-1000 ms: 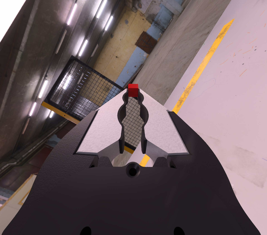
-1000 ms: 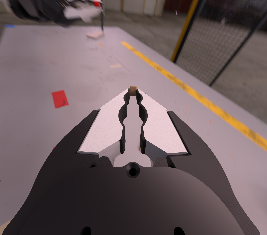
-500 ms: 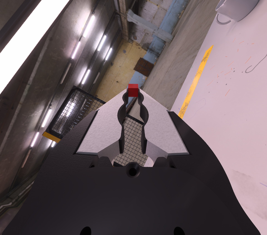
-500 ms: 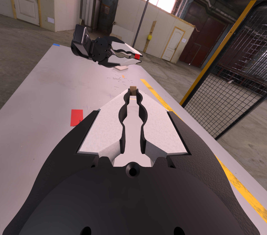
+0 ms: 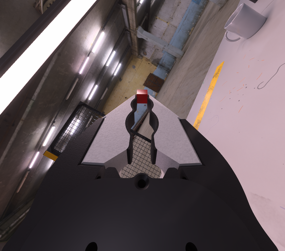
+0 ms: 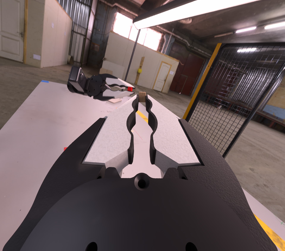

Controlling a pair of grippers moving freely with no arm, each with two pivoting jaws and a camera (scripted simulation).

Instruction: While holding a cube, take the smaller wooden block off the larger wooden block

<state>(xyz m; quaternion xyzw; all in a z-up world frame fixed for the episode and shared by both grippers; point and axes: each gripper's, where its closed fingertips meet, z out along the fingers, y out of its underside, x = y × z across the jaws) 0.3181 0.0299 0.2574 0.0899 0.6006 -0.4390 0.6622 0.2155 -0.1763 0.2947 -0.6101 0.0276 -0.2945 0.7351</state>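
Observation:
My left gripper (image 5: 142, 97) is shut on a small red cube (image 5: 141, 97) at its fingertips, rolled sideways and held above the table. It also shows in the right wrist view (image 6: 131, 90), far ahead, with the red cube (image 6: 129, 89) at its tip. My right gripper (image 6: 142, 97) is shut on a small tan wooden block (image 6: 142, 97) and holds it well above the white table (image 6: 38, 120), tilted upward. A pale flat block (image 6: 114, 100) lies on the table under the left gripper; I cannot tell if it is the larger wooden block.
A white mug (image 5: 245, 21) stands on the table at the upper right of the left wrist view. A yellow stripe (image 5: 208, 97) runs along the table's edge. A red patch (image 6: 65, 148) lies on the table. A black mesh fence (image 6: 231, 105) stands to the right.
My right gripper has risen and tilted upward with the wooden block, so the view shows more of the hall. My left gripper has turned, bringing the mug further into view.

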